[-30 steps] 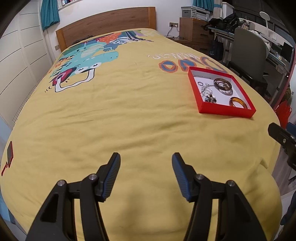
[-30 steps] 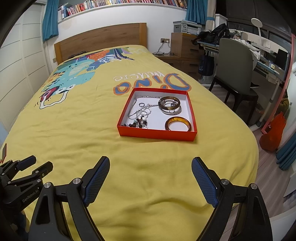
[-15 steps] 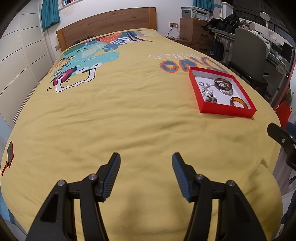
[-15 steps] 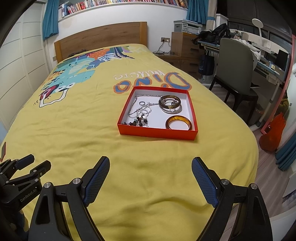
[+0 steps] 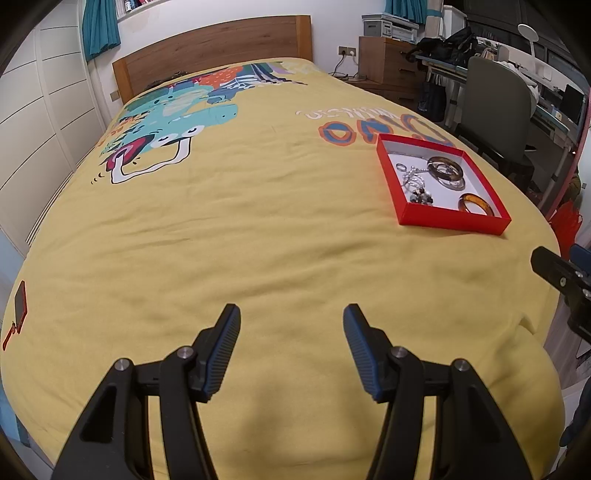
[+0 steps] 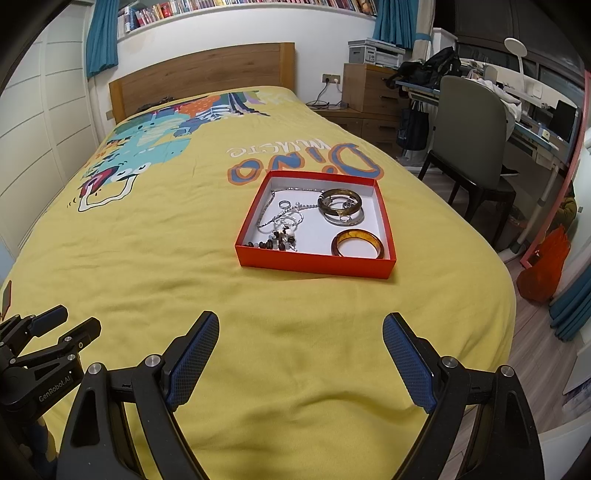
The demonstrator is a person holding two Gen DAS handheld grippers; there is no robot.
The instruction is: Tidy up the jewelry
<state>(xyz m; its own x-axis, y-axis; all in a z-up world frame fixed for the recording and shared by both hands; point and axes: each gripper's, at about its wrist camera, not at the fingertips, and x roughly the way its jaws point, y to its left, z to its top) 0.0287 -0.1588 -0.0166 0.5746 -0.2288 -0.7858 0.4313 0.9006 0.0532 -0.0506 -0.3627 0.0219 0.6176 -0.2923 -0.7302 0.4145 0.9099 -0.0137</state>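
Little has shifted since a second ago: in the left view, the box (image 5: 443, 218) stays at two o'clock on the bed (image 5: 258, 221), left tongs (image 5: 291, 332) wide open, empty. In the right view, the box has drifted slightly nearer at twelve o'clock; bangles (image 6: 356, 242), chains (image 6: 284, 214) and beads (image 6: 275, 242) lie jumbled inside, right tongs (image 6: 299, 339) wide open, empty. Sorting may be pending or finished.

A bed (image 6: 155, 258) under a yellow cover printed with a cartoon dinosaur (image 6: 147, 151) meets a wooden headboard (image 6: 199, 74). A grey chair (image 6: 469, 144) stands beside it at a cluttered desk (image 6: 532, 140). Books line a shelf (image 6: 240, 5) between teal curtains (image 6: 101, 37).
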